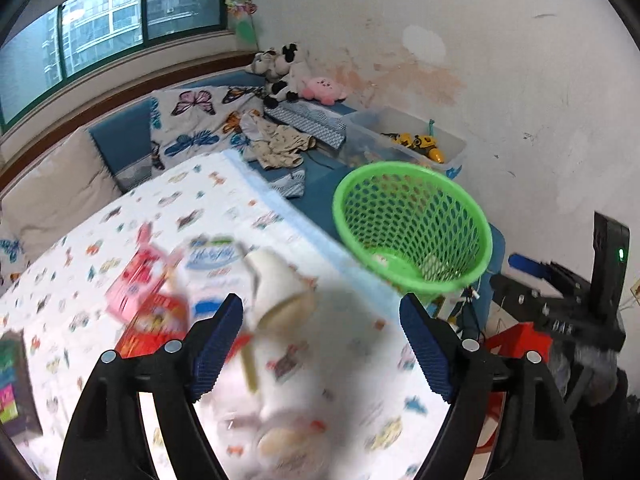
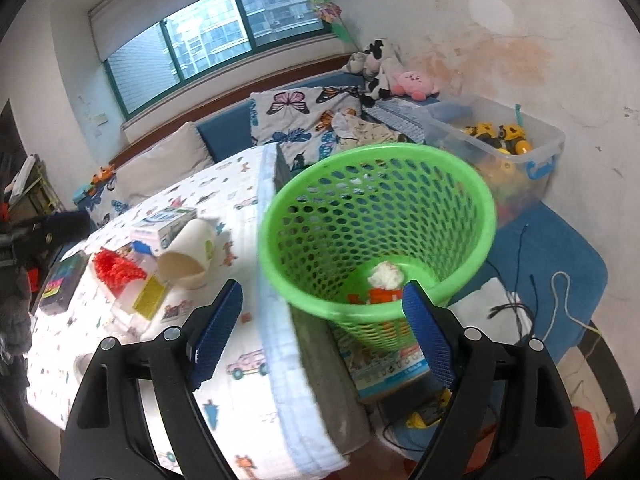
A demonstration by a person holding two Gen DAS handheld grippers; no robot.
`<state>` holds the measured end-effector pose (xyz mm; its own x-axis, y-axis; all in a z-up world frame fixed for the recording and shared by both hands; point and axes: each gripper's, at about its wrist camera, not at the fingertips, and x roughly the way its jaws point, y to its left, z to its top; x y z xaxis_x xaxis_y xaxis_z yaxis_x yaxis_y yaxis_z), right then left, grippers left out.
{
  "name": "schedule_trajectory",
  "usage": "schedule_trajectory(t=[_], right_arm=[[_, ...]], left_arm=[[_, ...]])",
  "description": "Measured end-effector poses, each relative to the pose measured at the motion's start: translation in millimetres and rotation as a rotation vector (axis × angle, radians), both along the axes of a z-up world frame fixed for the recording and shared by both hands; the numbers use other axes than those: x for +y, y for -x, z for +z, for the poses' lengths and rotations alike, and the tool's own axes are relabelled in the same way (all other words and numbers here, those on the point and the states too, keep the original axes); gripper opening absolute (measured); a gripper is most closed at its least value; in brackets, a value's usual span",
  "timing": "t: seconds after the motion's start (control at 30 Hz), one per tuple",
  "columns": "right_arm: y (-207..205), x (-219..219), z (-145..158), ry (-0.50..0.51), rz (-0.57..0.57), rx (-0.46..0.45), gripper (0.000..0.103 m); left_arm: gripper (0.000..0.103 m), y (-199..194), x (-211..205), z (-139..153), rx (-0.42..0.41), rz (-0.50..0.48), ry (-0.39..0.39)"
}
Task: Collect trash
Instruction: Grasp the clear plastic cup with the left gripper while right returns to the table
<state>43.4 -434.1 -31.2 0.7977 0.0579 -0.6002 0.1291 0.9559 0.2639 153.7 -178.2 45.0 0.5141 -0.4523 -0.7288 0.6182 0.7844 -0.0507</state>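
The left gripper [image 1: 320, 312] hangs over the counter [image 1: 120, 216], which wears a white cloth printed with small cartoon cars; its jaws stand wide, nothing pressed between the blue pads. Much of the left wrist view is smeared with blur. Just beyond the jaws, in the lower middle of that frame, a paper cup [image 1: 280, 284] lies on its side, with a white-and-blue carton [image 1: 212, 268] and a pink packet [image 1: 136, 280] to its left.

The right gripper [image 2: 322, 300] has its jaws wide too, holding nothing. In its view the green mesh basket [image 2: 360, 168] fills the centre, standing off the right edge of the counter [image 2: 224, 184] on a printed tin [image 2: 384, 364]. At the basket's bottom lie a crumpled white wad [image 2: 386, 274] and a red-and-white scrap [image 2: 384, 295].

On the counter at middle left of that frame, the cup [image 2: 188, 252] rests tipped over, mouth toward the camera, beside the carton [image 2: 168, 224], a red crinkled piece [image 2: 116, 268] and a yellow transparent box [image 2: 150, 296].

At upper right, a clear bin [image 2: 544, 148] holds yellow toy vehicles.
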Motion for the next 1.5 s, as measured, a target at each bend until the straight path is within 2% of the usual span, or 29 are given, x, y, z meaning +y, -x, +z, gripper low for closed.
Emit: schedule_trajectory(t=[0.2,0.57,0.77,1.0,1.23,1.37,1.5], right_arm=[[2.2,23.6,3.4,0.002,0.048,-0.012,0.083],[0.7,57.3,-1.8,-0.002,0.114,0.006,0.085],[-2.7,73.6,-8.0,0.002,0.146,0.027,0.085],[-7.7,84.2,-11.8,0.0,0.168,0.043,0.085],[-14.3,94.1,-17.2,-0.005,0.189,0.061,0.085],[-17.0,100.4,-18.2,-0.003,0.205,0.066,0.085],[-17.5,107.9,-18.4,-0.001,0.226,0.067,0.085]], left_arm=[[0.085,24.5,49.0,-15.4,0.009,0.034,0.008],[0.089,68.3,117.1,-72.8,0.097,0.084,0.008],[0.092,77.1,119.9,-98.4,0.109,0.054,0.01],[0.092,70.1,111.3,-123.6,0.124,0.032,0.007],[0.092,67.9,106.4,-134.6,0.104,0.019,0.013],[0.085,70.8,100.9,-137.8,0.087,0.004,0.005],[0.065,70.2,101.3,-139.6,0.09,0.01,0.022]])
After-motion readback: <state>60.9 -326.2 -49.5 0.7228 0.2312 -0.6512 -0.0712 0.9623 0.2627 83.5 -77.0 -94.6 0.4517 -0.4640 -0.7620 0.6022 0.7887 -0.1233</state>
